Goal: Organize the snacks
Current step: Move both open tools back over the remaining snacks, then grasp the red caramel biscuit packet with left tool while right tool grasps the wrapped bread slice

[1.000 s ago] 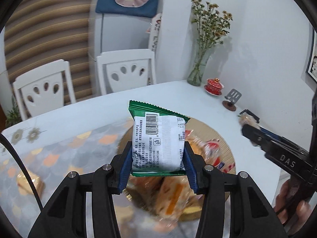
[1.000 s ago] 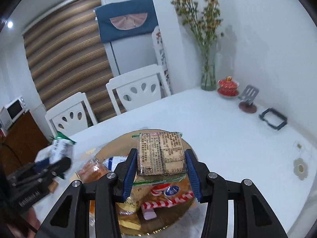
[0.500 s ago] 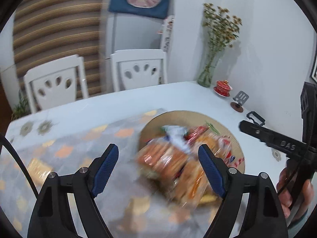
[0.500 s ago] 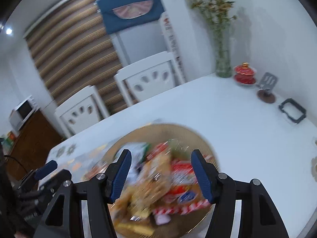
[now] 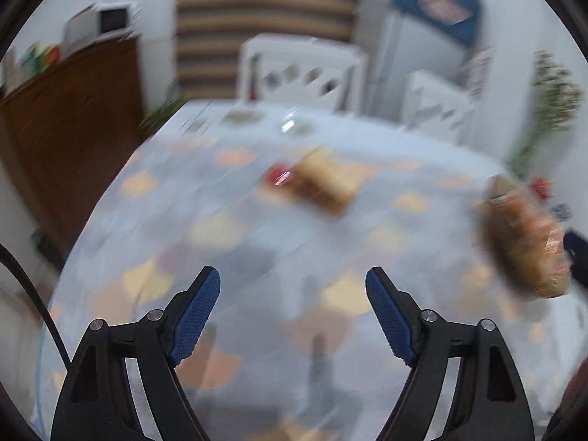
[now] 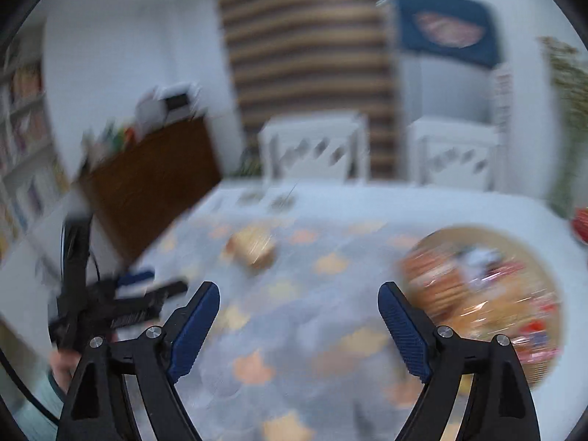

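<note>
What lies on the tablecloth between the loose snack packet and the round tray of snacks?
Only bare patterned tablecloth: the right wrist view, though blurred, shows nothing between the snack packet and the tray.

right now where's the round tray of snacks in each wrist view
Left wrist view: the round tray of snacks sits at the far right edge, blurred, seen edge-on.
Right wrist view: the tray lies at lower right, beside the right hand-held gripper's right finger.
Shared landmark: the single snack packet on the patterned tablecloth, left of the tray in both views.
</note>
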`<control>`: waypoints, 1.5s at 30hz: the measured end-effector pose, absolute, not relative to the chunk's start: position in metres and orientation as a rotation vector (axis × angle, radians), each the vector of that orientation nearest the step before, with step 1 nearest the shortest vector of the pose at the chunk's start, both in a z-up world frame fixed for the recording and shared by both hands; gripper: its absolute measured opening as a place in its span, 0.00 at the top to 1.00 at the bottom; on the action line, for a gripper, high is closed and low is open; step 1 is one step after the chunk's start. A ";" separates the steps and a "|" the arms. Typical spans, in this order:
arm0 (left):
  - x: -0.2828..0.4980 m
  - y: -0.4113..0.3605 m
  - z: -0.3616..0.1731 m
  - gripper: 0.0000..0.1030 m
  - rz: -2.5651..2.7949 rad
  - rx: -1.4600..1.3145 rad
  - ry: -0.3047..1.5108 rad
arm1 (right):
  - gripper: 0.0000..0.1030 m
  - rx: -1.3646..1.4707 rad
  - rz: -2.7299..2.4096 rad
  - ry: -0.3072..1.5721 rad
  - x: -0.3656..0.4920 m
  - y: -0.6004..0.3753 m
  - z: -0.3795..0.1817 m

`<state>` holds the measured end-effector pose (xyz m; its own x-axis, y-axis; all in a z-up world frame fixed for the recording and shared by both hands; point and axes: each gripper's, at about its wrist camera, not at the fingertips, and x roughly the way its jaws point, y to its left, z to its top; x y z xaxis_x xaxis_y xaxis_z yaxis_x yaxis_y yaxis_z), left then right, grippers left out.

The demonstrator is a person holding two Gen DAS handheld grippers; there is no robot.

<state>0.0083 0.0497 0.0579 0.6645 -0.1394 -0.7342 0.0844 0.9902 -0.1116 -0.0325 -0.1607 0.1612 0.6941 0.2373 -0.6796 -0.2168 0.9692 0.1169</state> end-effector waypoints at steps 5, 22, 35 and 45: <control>0.017 0.073 0.010 0.25 -0.092 -0.167 0.934 | 0.17 -0.169 0.209 0.829 -0.013 -0.112 0.071; 0.010 0.093 0.013 0.24 -0.138 -0.296 0.876 | 0.17 -0.058 0.099 0.837 -0.006 -0.134 0.054; 0.011 0.097 0.014 0.31 -0.115 -0.304 0.899 | 0.15 -0.024 0.062 0.901 0.002 -0.140 0.056; 0.092 0.112 0.064 0.40 -0.138 -0.384 0.918 | 0.15 0.024 0.291 0.890 0.123 -0.108 0.096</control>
<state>0.0922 0.1118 0.0636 0.6040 -0.2776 -0.7471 -0.0462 0.9236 -0.3806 0.1230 -0.1076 0.0959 0.5932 0.2602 -0.7619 -0.2401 0.9604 0.1411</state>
